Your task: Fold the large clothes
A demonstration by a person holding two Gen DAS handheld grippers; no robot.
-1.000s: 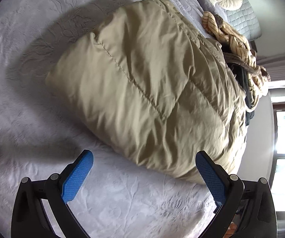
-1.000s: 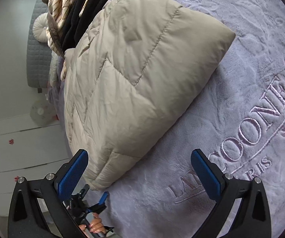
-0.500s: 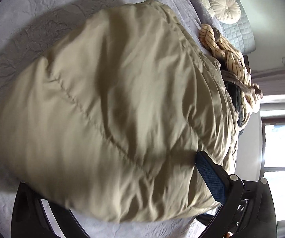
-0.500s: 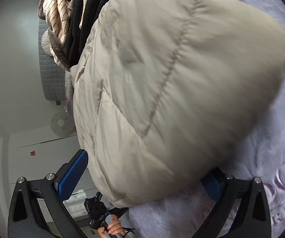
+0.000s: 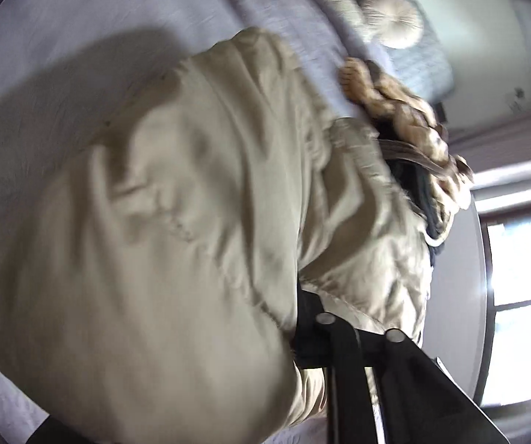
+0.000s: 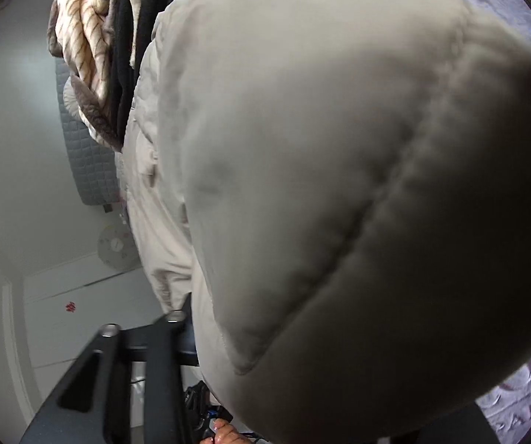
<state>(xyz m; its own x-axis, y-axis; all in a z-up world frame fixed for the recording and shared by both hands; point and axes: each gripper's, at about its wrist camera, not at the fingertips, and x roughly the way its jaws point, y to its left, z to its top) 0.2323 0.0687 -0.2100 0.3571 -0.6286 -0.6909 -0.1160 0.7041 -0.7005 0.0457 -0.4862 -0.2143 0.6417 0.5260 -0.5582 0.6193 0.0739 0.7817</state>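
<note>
Both wrist views, one moment in the folding of a padded beige coat that lies bundled on a bed under a pale grey bedspread. The left gripper and the right gripper each have a near corner of the coat between their jaws. The jaws have just been closing, and the fabric bulges over them and hides the pads. The grip looks made on both sides, though pad contact itself cannot be seen.

Progress: the coat is already doubled into a thick packet, so at least one fold seems done. What is left, judging by the paired corner grips, is to carry this near edge over toward the far side, or to shift the packet. Further garments, a striped knit and dark clothes, are heaped behind it, unfolded.

Against the earlier frames: the jaws then stood wide with their blue pads bare and short of the coat. Now the coat fills both views, and the left view is blurred. A round cushion lies beyond.
</note>
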